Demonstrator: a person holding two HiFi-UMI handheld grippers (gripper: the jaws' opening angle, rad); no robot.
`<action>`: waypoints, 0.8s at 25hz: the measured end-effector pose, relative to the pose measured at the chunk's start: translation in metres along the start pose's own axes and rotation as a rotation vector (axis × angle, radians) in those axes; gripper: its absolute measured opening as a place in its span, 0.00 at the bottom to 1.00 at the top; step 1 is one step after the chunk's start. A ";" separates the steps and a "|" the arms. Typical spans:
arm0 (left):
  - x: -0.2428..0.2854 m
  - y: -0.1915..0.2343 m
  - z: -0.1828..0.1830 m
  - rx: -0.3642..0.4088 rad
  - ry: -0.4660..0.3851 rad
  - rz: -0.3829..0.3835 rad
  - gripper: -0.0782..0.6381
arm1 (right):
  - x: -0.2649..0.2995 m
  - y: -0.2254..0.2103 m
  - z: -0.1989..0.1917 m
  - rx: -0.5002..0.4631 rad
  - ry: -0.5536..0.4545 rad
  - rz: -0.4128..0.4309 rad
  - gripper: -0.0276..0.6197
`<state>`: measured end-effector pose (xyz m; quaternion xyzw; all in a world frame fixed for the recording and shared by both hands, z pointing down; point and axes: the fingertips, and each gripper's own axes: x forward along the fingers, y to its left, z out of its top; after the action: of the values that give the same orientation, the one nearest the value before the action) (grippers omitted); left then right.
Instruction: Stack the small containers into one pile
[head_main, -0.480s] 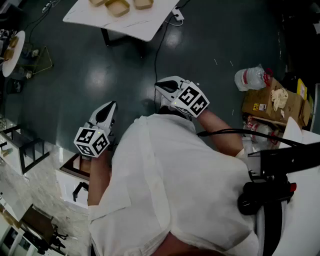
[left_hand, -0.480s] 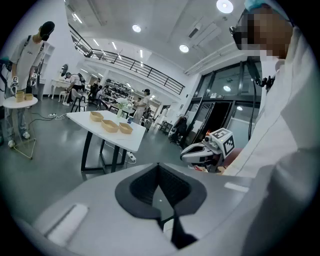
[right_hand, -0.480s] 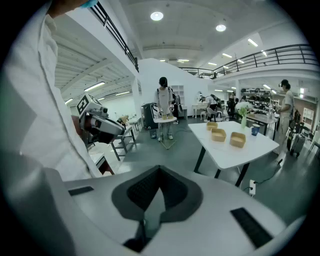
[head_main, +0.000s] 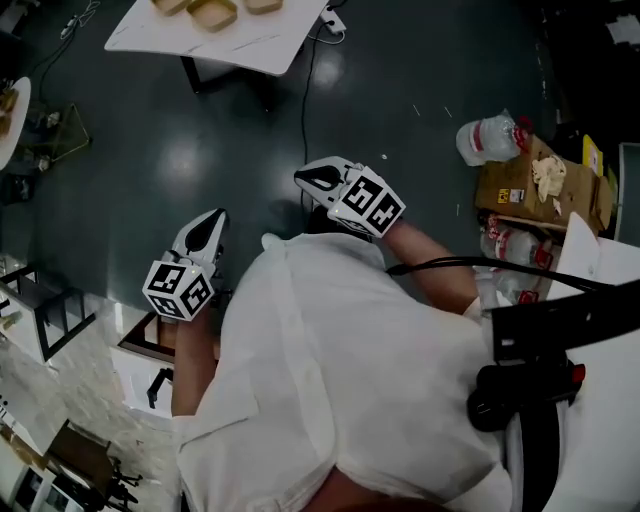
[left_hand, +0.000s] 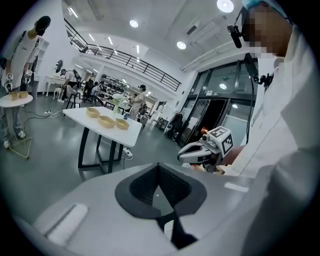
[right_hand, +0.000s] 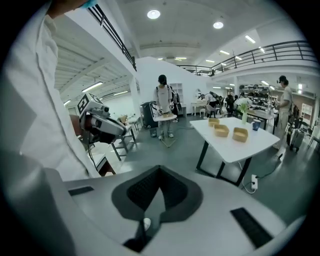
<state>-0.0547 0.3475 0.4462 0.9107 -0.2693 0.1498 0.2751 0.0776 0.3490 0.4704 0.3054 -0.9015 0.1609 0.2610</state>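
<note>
White-shelled, the left gripper (head_main: 215, 221) has its dark jaws pressed together with nothing between them. The right gripper (head_main: 307, 178) is clenched the same way and is also empty. Both hang over the dark floor (head_main: 180, 150), just in front of the person's white shirt (head_main: 340, 370). Three tan small containers (left_hand: 106, 120) sit unstacked in a row on the white table (head_main: 250, 45), well apart from both grippers.

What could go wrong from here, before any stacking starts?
1. The containers sit on the white table, out of reach; the walk there passes a cable and power strip on the floor: possible trip risk.
2. Left gripper and right gripper are shut and empty; reaching in unopened could shove a container off.
</note>
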 end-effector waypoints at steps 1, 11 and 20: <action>0.006 -0.003 -0.001 -0.003 0.003 -0.002 0.12 | -0.004 -0.004 -0.005 0.010 0.002 -0.004 0.05; 0.067 0.000 0.022 -0.050 0.009 0.029 0.12 | -0.020 -0.082 -0.020 0.088 0.006 -0.025 0.05; 0.139 0.034 0.078 -0.085 -0.031 0.161 0.12 | -0.024 -0.186 -0.010 0.046 -0.025 -0.019 0.05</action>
<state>0.0484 0.2219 0.4562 0.8759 -0.3518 0.1460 0.2962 0.2153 0.2231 0.4888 0.3217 -0.8979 0.1752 0.2443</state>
